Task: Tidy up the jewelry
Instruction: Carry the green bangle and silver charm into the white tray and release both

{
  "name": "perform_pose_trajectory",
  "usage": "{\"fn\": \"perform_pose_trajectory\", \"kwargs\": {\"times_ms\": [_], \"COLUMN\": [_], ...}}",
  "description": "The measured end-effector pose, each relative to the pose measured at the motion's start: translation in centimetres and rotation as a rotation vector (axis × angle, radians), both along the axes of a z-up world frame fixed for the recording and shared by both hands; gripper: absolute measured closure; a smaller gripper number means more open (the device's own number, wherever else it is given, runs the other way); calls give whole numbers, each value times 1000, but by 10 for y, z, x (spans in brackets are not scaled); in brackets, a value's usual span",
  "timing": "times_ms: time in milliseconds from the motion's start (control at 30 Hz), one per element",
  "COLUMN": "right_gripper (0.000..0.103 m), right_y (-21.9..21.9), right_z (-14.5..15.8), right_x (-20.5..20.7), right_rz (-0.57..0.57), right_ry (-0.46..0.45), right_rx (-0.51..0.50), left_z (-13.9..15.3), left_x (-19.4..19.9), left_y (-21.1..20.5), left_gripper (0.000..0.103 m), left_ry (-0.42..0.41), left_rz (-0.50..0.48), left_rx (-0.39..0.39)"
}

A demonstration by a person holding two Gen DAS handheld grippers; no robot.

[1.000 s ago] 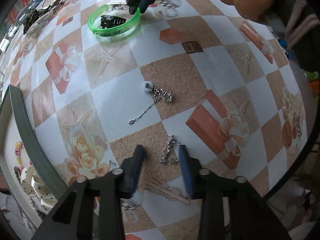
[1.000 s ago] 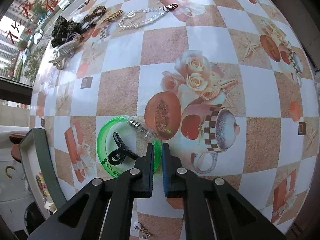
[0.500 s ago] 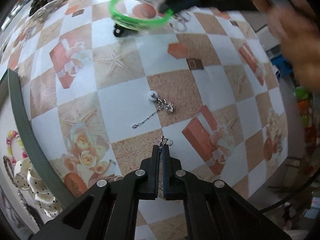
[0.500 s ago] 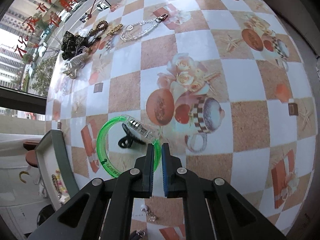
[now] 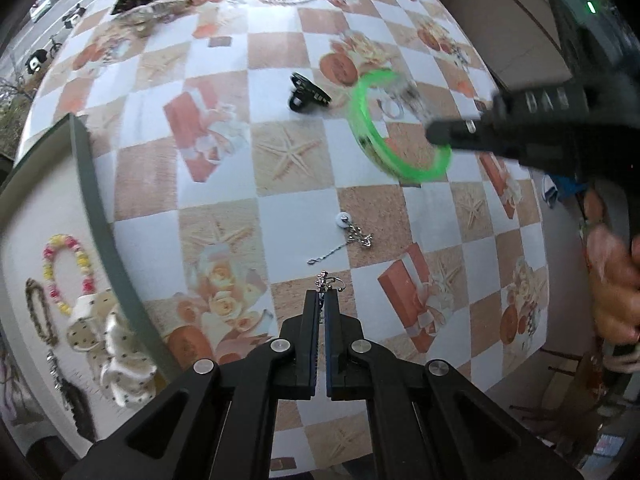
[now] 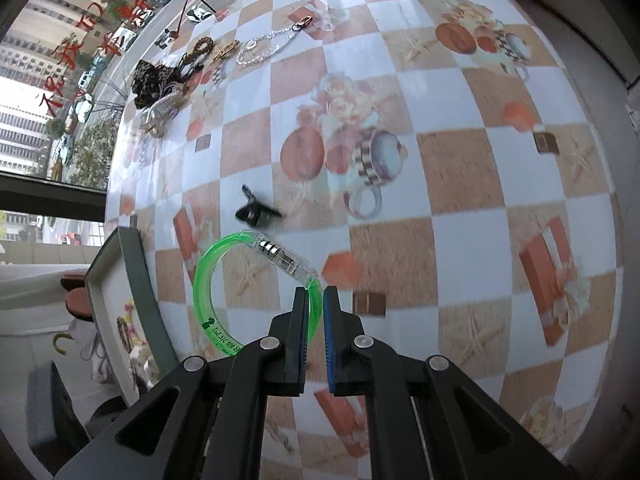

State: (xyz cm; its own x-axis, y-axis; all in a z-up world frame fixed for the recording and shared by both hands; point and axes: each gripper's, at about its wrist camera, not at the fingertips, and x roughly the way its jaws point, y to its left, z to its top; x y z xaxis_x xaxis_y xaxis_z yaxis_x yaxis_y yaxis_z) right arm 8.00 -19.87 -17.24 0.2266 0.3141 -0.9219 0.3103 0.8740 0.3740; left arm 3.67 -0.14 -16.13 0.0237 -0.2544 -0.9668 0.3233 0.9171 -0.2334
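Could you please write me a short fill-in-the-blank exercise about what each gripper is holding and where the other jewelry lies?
1. The right gripper is shut on a bracelet whose colour is ____.
2. The left gripper pinches a small ____ -coloured trinket.
3. The black hair clip lies on the ____.
4. The yellow-and-pink bead bracelet lies in the ____.

Missing words: green; silver; table; tray
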Motion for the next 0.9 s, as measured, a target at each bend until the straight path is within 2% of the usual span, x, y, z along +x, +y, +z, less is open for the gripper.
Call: {"fn": "perform_pose_trajectory", "kwargs": {"times_ms": [267, 533, 900], "right_gripper": [95, 95, 95], "right_y": [15, 43, 121], "right_z": [10, 24, 39], "right_x": [-19, -21, -1], "right_rz": [35, 92, 138], "right_ry": [4, -19, -54], "right_rx": [12, 15, 14], "left_z": [27, 49, 59], "left_x": [0, -4, 1], "left_y": [26, 66, 143], "left_gripper": [97, 97, 97], "left_ry": [-61, -113, -139], "left_rz": [84, 170, 215], "left_rx": [10, 16, 17]}}
